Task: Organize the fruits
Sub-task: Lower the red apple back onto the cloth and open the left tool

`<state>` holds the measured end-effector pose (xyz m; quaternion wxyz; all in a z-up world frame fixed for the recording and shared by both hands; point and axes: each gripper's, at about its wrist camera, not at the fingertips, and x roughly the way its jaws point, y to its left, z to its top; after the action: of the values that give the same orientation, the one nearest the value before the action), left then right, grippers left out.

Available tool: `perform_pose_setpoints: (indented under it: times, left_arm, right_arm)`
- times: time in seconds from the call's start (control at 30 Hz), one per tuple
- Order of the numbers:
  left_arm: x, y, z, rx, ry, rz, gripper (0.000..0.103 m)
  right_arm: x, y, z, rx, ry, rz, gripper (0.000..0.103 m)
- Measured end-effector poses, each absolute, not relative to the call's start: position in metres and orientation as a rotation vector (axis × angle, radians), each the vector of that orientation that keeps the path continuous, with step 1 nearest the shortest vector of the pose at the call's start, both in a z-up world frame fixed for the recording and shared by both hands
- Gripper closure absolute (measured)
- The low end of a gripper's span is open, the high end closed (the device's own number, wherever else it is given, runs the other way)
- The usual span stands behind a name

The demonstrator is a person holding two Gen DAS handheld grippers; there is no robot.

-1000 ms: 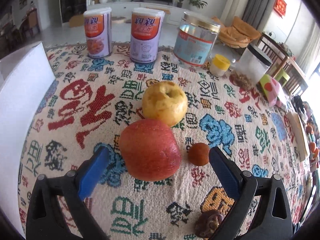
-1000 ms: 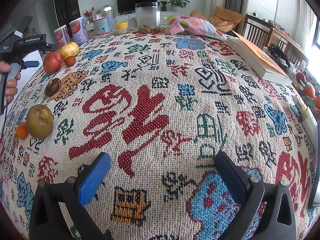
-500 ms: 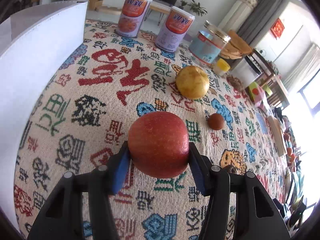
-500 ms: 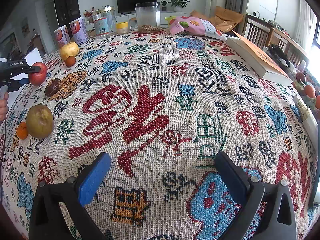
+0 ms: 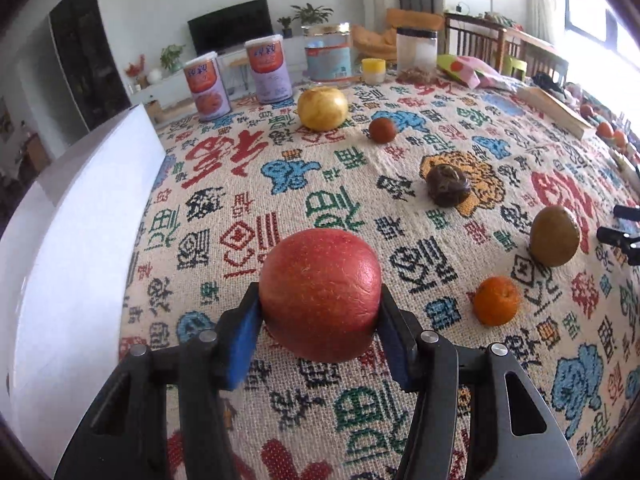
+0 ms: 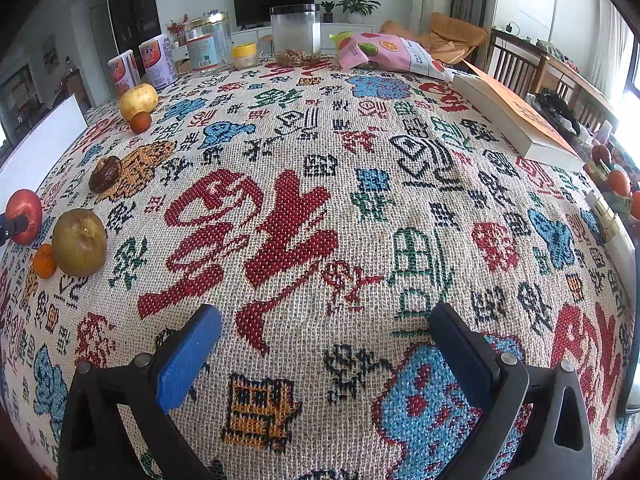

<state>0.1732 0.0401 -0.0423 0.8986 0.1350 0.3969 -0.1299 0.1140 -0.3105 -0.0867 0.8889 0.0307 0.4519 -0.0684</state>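
Observation:
My left gripper is shut on a red apple, its blue pads pressing both sides. In the right wrist view the same apple hangs at the far left edge of the table. On the patterned cloth lie a yellow apple, a small reddish-brown fruit, a dark wrinkled fruit, a green-brown pear and a tangerine. My right gripper stands open over the cloth with nothing between its fingers.
A white box stands along the table's left edge. Two cans, a glass jar and a clear canister line the back. A snack bag and a book lie at the right.
My left gripper went from wide open around the red apple to shut on it. It then carried the apple away from the yellow apple, rolling as it went. The right gripper stayed still.

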Motion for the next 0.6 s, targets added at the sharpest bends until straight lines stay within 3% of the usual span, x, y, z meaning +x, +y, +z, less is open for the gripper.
perform_pose_setpoints:
  times: [0.2, 0.43, 0.6]
  left_arm:
    - [0.157, 0.021, -0.038, 0.34, 0.811, -0.317, 0.046]
    - [0.159, 0.043, -0.032, 0.162, 0.846, -0.332, 0.045]
    - [0.175, 0.081, -0.026, 0.038, 0.849, -0.288, 0.032]
  right_arm:
    - [0.114, -0.31, -0.087, 0.064, 0.939, -0.142, 0.0]
    - [0.114, -0.31, -0.087, 0.064, 0.939, -0.142, 0.0]
    - [0.114, -0.31, -0.087, 0.064, 0.939, -0.142, 0.0]
